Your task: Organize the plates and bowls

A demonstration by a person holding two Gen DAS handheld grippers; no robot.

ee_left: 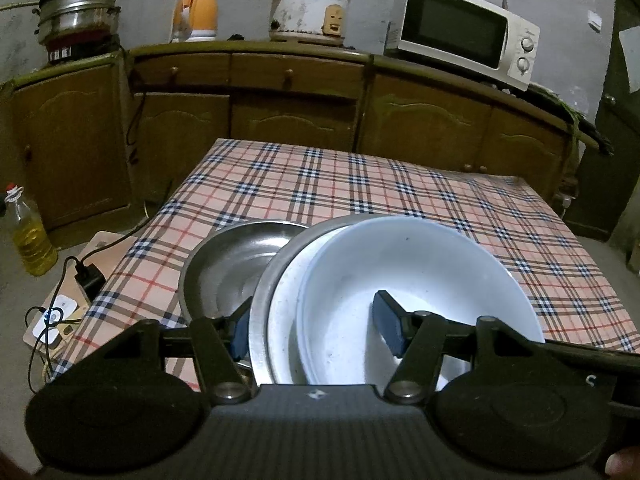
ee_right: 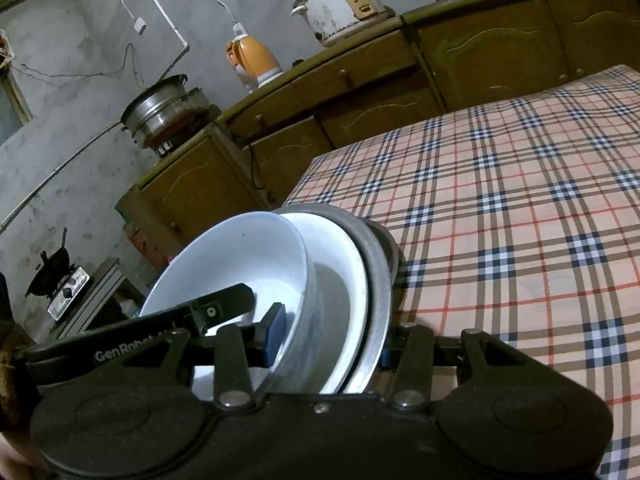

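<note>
Both my grippers, left [ee_left: 316, 326] and right [ee_right: 332, 336], have jaws clamped on the stack [ee_left: 360, 280]; the white bowl [ee_left: 420, 272] could slide out if it tilts.

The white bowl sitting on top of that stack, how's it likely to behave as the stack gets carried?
The white bowl looks glazed and smooth, so it may slide inside the metal dish beneath it. It is probably rigid and chippable ceramic or melamine. The left gripper and right gripper both straddle the stack's rims, which should steady it.
</note>
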